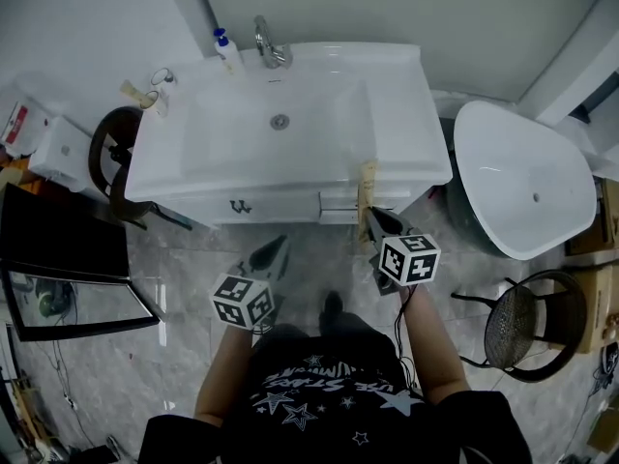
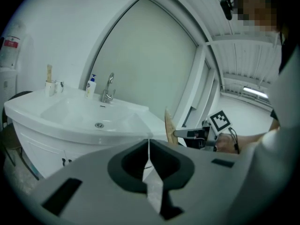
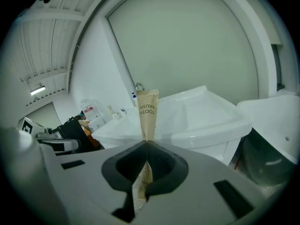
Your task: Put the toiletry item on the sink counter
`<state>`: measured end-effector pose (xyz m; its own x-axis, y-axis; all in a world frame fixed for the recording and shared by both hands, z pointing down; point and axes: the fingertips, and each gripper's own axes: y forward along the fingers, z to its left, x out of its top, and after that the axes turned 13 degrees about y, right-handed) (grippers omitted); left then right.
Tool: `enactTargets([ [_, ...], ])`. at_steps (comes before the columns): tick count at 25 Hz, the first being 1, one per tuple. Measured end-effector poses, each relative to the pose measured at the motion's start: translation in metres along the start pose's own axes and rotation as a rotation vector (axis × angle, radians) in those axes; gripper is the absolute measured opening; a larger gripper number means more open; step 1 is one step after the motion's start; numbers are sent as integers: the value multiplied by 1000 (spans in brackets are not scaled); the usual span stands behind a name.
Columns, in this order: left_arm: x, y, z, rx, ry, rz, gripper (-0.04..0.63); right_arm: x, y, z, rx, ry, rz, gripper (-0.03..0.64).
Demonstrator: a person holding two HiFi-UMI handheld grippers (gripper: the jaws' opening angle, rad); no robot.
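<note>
A tan paper toothbrush packet (image 1: pixel 368 184) stands upright between the jaws of my right gripper (image 1: pixel 371 217), which is shut on its lower end. The packet's top sits level with the front right edge of the white sink counter (image 1: pixel 411 114). In the right gripper view the packet (image 3: pixel 147 111) rises from the closed jaws of my right gripper (image 3: pixel 146 143), with the counter (image 3: pixel 211 114) just beyond. My left gripper (image 1: pixel 275 251) hovers before the vanity front, shut and empty (image 2: pixel 149 143). From the left gripper view, the packet (image 2: pixel 169 125) and the right gripper (image 2: pixel 191 134) show to the right.
On the counter stand a faucet (image 1: pixel 272 46), a pump bottle (image 1: pixel 228 52) and a cup with brushes (image 1: pixel 147 95). A white tub (image 1: pixel 522 187) and a round wire chair (image 1: pixel 527 327) are to the right. A dark chair (image 1: pixel 108 162) and a framed panel (image 1: pixel 68 259) are to the left.
</note>
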<state>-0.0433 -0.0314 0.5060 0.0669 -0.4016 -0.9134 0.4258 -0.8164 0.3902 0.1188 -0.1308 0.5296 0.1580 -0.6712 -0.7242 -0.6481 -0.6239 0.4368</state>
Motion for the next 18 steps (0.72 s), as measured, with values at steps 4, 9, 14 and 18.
enactTargets([
  [4, 8, 18, -2, -8, 12, 4, 20, 9, 6, -10, 7, -4, 9, 17],
  [9, 12, 33, 6, -23, 4, 21, 20, 23, 12, -22, -15, -6, 13, 17],
  [14, 24, 60, 26, -40, 15, 14, 20, 38, 21, -40, -56, 16, -8, 17],
  [18, 42, 90, 38, -76, 26, 1, 20, 60, 35, -52, -83, 29, -34, 17],
])
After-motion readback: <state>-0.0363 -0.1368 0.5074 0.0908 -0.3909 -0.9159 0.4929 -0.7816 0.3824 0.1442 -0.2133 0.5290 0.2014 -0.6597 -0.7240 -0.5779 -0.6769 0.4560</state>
